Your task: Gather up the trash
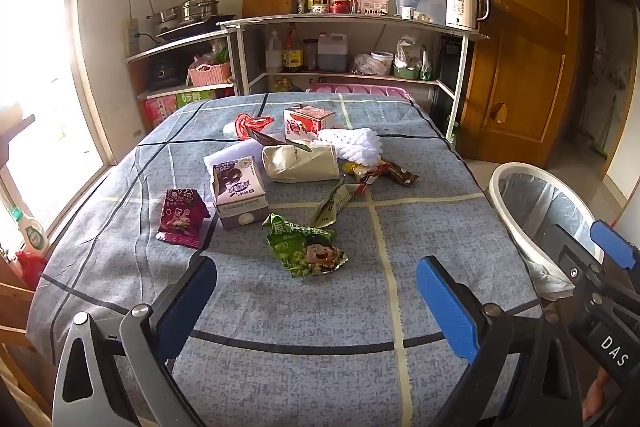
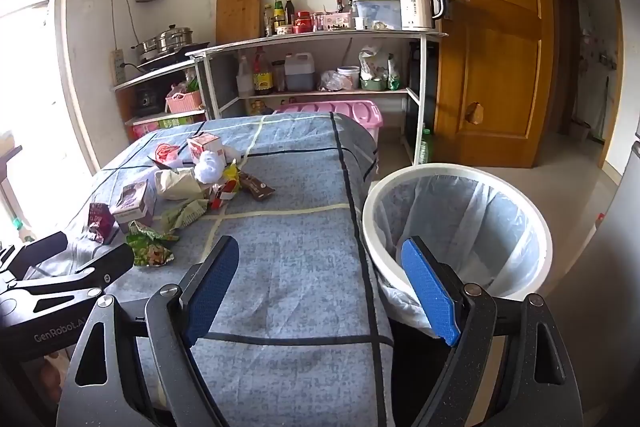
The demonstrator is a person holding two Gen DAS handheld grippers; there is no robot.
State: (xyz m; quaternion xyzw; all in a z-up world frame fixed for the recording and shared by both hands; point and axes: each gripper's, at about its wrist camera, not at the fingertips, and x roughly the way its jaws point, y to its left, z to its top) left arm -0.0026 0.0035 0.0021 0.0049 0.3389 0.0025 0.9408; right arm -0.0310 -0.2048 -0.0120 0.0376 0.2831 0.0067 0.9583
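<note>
Both grippers gape wide, empty: left gripper (image 1: 316, 301) just short of the green wrapper (image 1: 306, 245). Right gripper (image 2: 324, 289) hangs beside it, nearer the bin (image 2: 460, 227).

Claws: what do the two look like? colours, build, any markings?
Both alike: the left claw and right claw each have two flat blue textured pads on linkages with round silver pivot pins, grey on one side, black on the other. The bodies are black with white lettering: "DAS" on the right one, "GenRobot.A" on the left. No cables or sleeves show.
</note>
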